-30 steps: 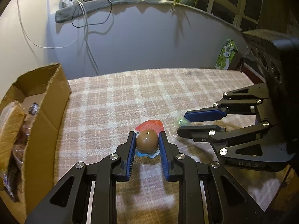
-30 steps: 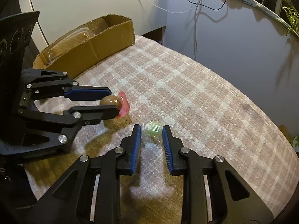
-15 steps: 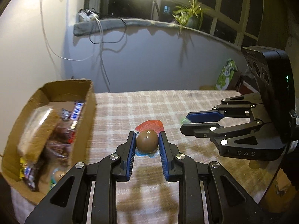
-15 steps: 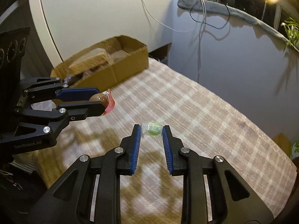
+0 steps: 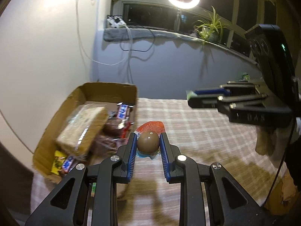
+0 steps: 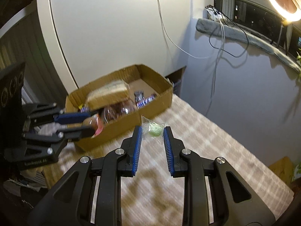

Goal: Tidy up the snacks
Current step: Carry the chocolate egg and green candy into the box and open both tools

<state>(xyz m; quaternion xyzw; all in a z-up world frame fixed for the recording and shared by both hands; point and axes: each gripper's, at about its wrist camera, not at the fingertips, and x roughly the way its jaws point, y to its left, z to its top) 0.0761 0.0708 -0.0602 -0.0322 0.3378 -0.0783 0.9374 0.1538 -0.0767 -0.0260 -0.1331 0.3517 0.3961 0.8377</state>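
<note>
Two claws mid-carry toward cardboard box (image 5: 82,116): left claw (image 5: 148,146) clamped on packaged brown egg (image 5: 147,142), right claw (image 6: 152,131) pinching green-wrapped sweet (image 6: 153,129), both just short of box. Next: release over box.

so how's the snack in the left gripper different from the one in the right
The left gripper is shut on a brown egg-shaped snack, opaque, round and bulging, backed by a red wrapper. The right gripper is shut on a green candy, flatter and sealed in clear plastic. The brown one fills its jaws; the green one looks smaller. Both are held above the plaid tablecloth.
</note>
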